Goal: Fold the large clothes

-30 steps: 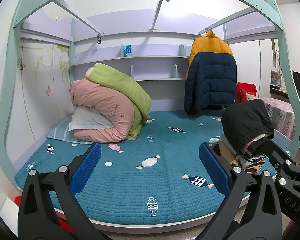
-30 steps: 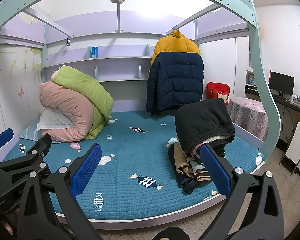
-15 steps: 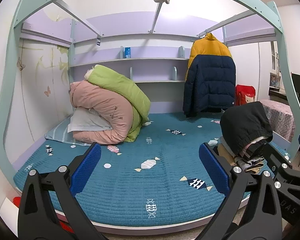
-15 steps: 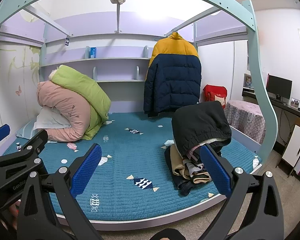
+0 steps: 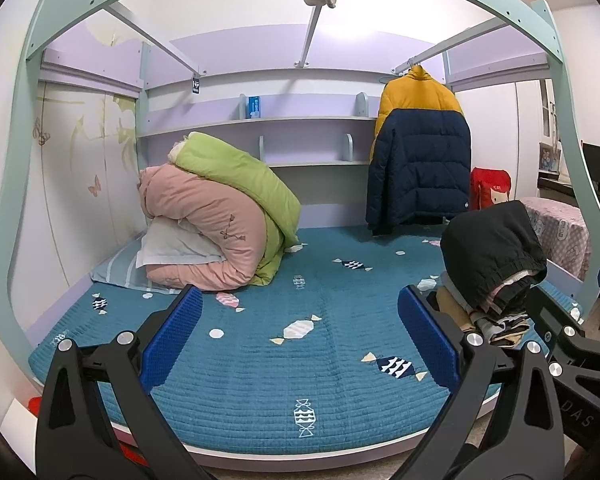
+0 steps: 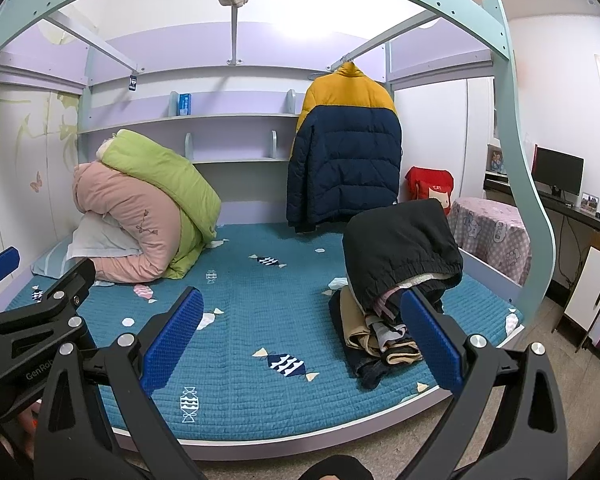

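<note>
A heap of clothes [image 6: 392, 280] is seen piled near the right front corner of a bed [image 6: 260, 320] covered by a teal quilted mat with a candy print. The heap is topped by a dark garment with an elastic hem, and tan, grey and denim pieces are squeezed beneath it. Both tools are held in the air at the foot of the bed, side by side and clear of the fabric. The left tool [image 5: 300, 338] is spread wide with nothing between its blue pads, and the right tool [image 6: 302, 336] is likewise held wide open and empty. From the right wrist camera, the heap is framed just behind the right-hand pad. At the head of the bed, rolled pink and green quilts [image 5: 220, 216] are stacked on a pillow. A yellow and navy puffer jacket [image 6: 344, 152] is hung from the frame's rail, beside the shelves [image 5: 260, 124].
</note>
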`<state>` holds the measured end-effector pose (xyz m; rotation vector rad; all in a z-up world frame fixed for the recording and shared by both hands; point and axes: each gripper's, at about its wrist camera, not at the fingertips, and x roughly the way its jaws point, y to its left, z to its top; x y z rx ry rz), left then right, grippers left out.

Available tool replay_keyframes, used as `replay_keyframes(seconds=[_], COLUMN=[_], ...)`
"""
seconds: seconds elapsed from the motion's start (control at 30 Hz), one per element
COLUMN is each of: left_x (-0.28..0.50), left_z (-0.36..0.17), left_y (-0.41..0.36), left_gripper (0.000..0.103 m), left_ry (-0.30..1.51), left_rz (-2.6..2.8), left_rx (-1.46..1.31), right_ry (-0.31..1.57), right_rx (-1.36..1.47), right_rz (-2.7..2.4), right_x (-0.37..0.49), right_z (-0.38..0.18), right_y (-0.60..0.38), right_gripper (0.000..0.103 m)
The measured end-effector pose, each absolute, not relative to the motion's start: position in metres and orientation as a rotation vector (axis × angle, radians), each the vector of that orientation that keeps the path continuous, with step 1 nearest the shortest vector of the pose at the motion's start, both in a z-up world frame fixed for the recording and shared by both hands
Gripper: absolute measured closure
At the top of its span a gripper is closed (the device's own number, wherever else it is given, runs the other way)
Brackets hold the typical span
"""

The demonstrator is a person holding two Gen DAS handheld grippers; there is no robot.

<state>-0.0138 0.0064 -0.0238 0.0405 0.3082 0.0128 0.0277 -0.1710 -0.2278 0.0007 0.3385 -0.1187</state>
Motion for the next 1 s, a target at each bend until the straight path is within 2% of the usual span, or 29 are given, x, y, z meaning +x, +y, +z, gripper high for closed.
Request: replay_keyframes(seconds=[1.0], left_x=[-0.0142], left_z=[-0.0248], left_y=[0.0080], left_gripper=[0.005], left_ry=[0.311], left_rz=[0.008], left_rx=[0.039], right_ry=[0.346], right_rx=[0.007], right_rz=[-0.134], right_x=[0.0231], right_z=[-0.2320], right_y=[-0.1720], right_gripper=[0.007])
